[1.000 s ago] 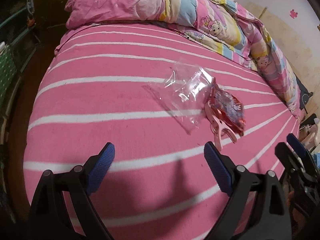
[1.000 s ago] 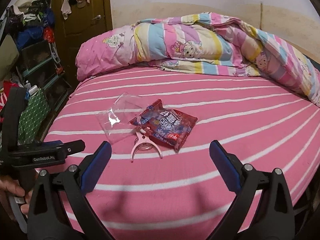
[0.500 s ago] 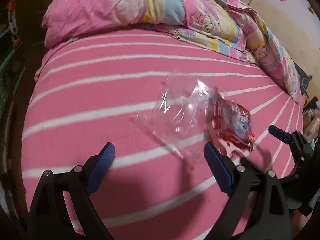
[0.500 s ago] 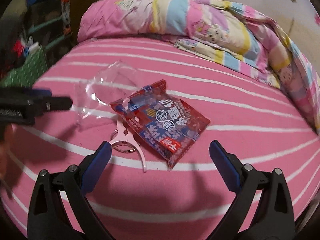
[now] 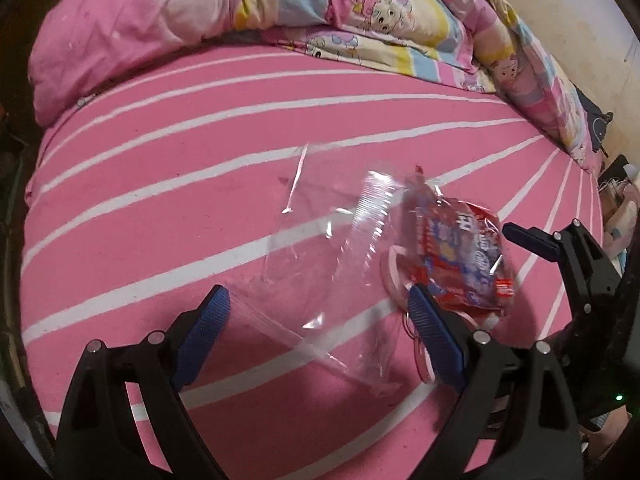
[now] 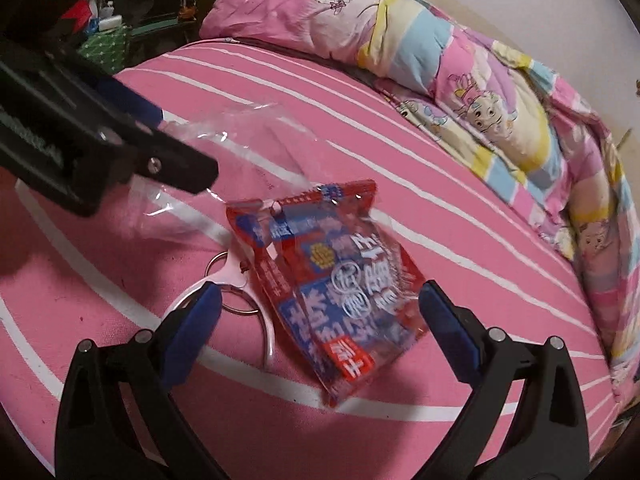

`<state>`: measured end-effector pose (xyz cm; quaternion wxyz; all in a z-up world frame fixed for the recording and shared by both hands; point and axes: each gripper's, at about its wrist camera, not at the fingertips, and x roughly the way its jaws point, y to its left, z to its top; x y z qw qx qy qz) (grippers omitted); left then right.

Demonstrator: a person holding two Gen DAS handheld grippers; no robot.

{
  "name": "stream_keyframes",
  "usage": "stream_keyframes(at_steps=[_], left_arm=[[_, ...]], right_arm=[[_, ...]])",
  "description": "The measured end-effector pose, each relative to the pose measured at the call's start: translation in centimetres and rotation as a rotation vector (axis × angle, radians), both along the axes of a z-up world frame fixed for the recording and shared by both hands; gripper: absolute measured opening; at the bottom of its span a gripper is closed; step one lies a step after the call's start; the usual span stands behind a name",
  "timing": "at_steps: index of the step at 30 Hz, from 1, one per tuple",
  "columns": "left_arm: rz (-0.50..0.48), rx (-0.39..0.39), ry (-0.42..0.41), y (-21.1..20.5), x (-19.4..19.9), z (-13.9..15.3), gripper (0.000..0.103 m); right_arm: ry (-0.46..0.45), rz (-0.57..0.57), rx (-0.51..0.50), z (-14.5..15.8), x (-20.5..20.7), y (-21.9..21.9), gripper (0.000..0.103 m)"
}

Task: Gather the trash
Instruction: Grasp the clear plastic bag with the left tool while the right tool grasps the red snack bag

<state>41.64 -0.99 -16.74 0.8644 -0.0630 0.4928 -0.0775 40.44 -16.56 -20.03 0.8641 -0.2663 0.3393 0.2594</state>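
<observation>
Clear plastic bag is lying between the left claw's spread fingers; red snack wrapper is sitting between the right claw's parted fingers. Bare striped bed is stretching beyond both.

At the bottom of the frame the left claw stands wide apart over a clear plastic bag lying on the pink striped bed, a red snack wrapper just right of it, the right claw at the right edge.
</observation>
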Motion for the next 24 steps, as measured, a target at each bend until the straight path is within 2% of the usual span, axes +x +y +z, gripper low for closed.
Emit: stream_keyframes(at_steps=[2, 4, 8, 11, 13, 19, 24], left_arm=[[-0.002, -0.008, 0.01, -0.1, 0.2, -0.1, 0.087], [0.004, -0.018, 0.024, 0.0, 0.5, -0.3, 0.087], [-0.002, -0.018, 0.031, -0.2, 0.5, -0.6, 0.085], [-0.023, 0.002, 0.032, -0.8, 0.3, -0.8, 0.079], [-0.037, 0.024, 0.026, -1.3, 0.1, -1.0, 0.077], [-0.059, 0.021, 0.031, -1.1, 0.1, -1.1, 0.073], [-0.076, -0.006, 0.047, -0.5, 0.0, -1.2, 0.07]], right_arm=[[0.057, 0.028, -0.012, -0.5, 0.2, -0.1, 0.096], [0.065, 0.056, -0.009, -0.3, -0.1, 0.3, 0.08], [0.044, 0.073, -0.024, -0.4, -0.3, 0.6, 0.078], [0.074, 0.079, -0.003, -0.5, 0.1, 0.6, 0.071], [0.087, 0.093, 0.005, -0.5, 0.0, 0.7, 0.06], [0.173, 0.079, 0.062, -0.3, 0.2, 0.4, 0.052], [0.207, 0.1, 0.056, -0.3, 0.6, 0.2, 0.046]])
